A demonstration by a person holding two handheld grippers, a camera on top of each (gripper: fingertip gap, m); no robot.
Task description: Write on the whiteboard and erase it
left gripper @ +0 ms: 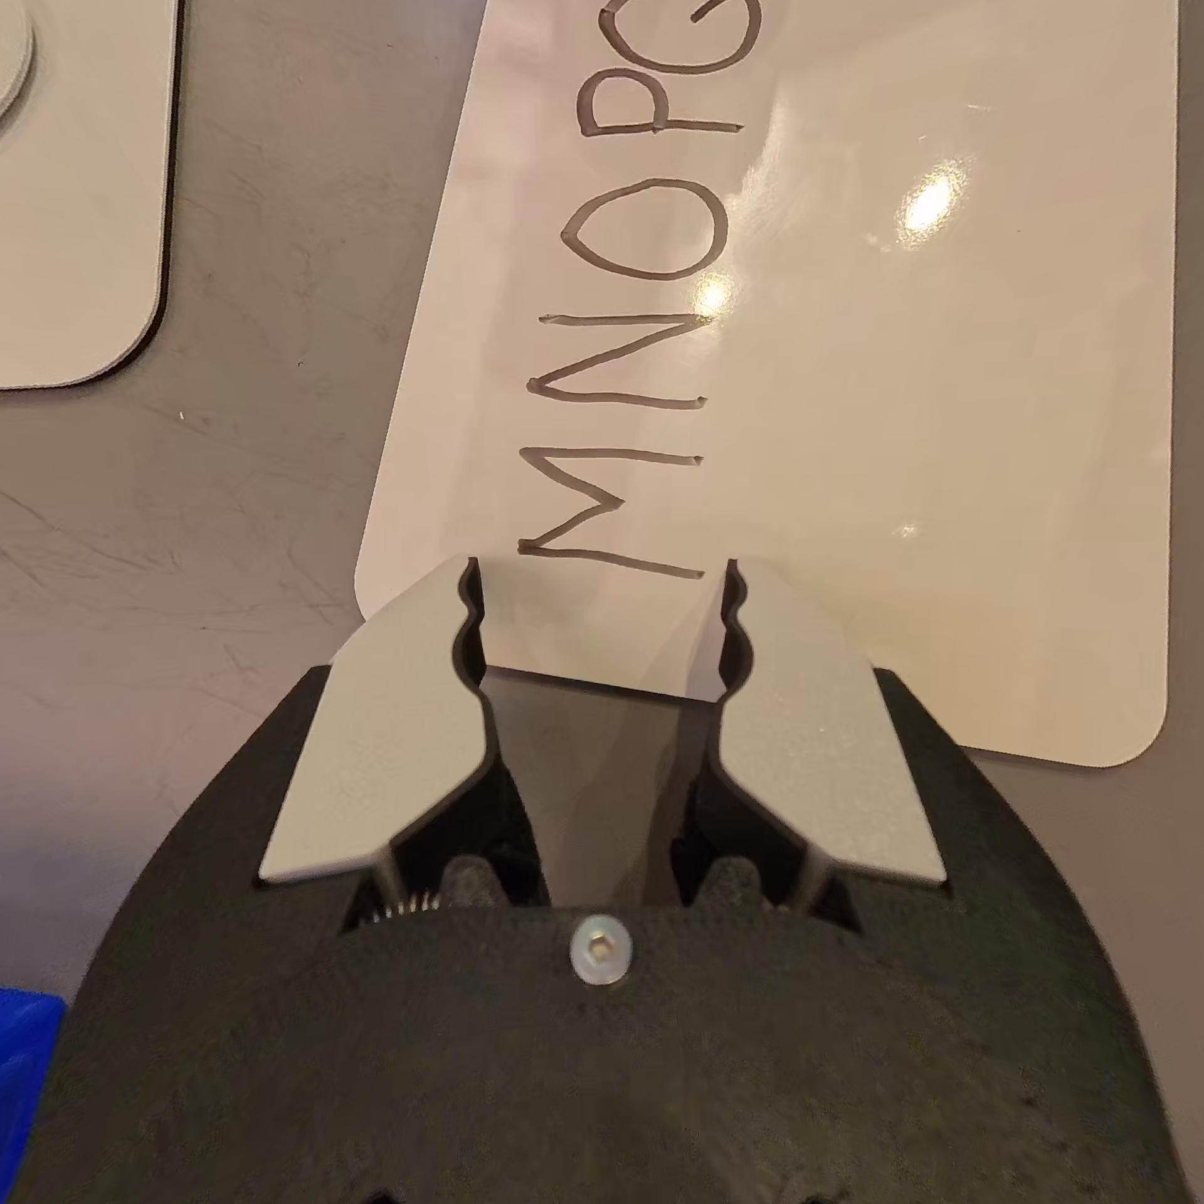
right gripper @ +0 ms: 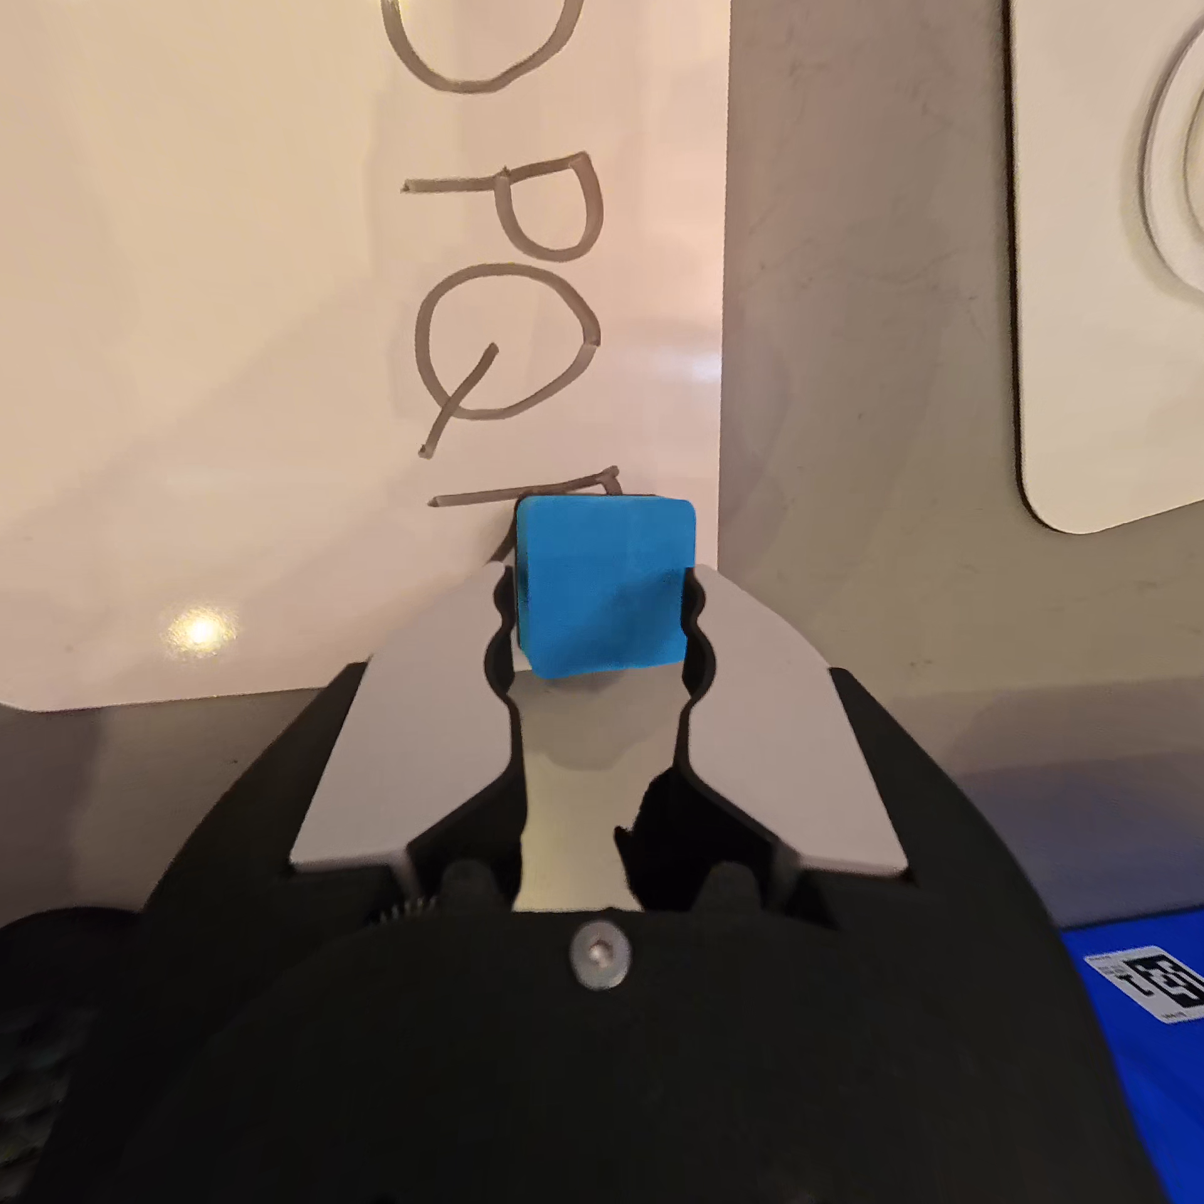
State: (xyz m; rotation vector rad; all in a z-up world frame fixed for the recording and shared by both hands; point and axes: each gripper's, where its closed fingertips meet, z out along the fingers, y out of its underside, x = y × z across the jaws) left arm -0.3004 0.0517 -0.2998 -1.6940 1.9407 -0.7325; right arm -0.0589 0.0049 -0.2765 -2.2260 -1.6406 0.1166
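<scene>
A white whiteboard [left gripper: 912,456] lies flat on the grey table, with a row of dark handwritten letters [left gripper: 625,391] along it. My left gripper [left gripper: 602,573] is open and empty, its fingertips over the board's near edge just short of the nearest letter. In the right wrist view the whiteboard [right gripper: 195,326] shows its other end with more letters [right gripper: 508,339]. My right gripper [right gripper: 599,573] is shut on a blue square eraser [right gripper: 602,586], a pad pressed on each side. The eraser sits on the board near its right edge and covers part of the nearest letter.
A second white board with rounded corners [left gripper: 78,195] lies to the left of the whiteboard and also shows in the right wrist view [right gripper: 1107,326]. A blue object [left gripper: 26,1075] sits at the lower left. A blue surface with a printed label [right gripper: 1146,997] is at the lower right. Bare grey table [left gripper: 195,521] surrounds them. The tips of one gripper are about 25 centimetres away from the tips of the other.
</scene>
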